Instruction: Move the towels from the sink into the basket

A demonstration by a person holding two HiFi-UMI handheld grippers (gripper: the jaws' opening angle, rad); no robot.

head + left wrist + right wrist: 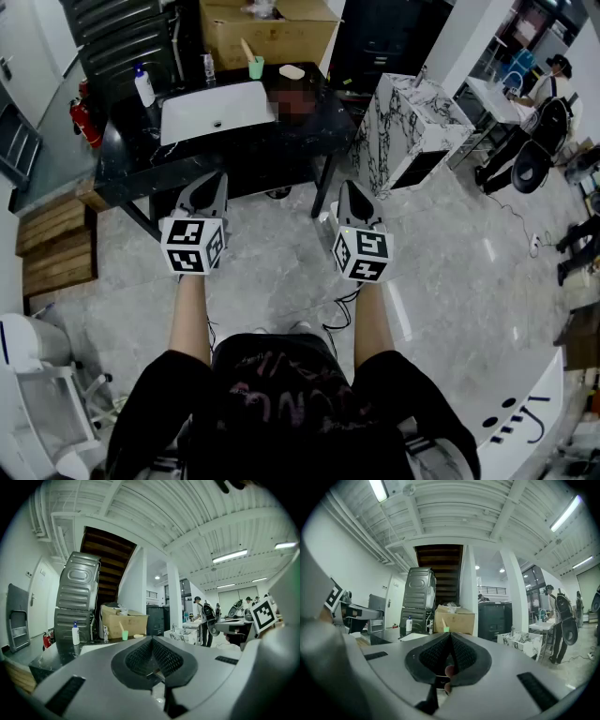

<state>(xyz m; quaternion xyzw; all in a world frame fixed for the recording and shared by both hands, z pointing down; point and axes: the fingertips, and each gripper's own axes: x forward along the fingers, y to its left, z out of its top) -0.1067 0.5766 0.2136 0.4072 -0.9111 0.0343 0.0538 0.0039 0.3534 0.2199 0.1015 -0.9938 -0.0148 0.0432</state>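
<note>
Grey left gripper (208, 185) and right gripper (352, 190) are hovering closed and empty, facing the white rectangular sink (216, 112); approach step likely pending, requiring opened jaws.

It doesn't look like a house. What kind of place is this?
Probably a big workshop hall: a white sink on a black table, a cardboard box, and a person working nearby.

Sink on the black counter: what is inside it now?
The sink shows a bare white bowl and a drain hole, no towels. Its right edge is blurred out and cannot be checked.
</note>
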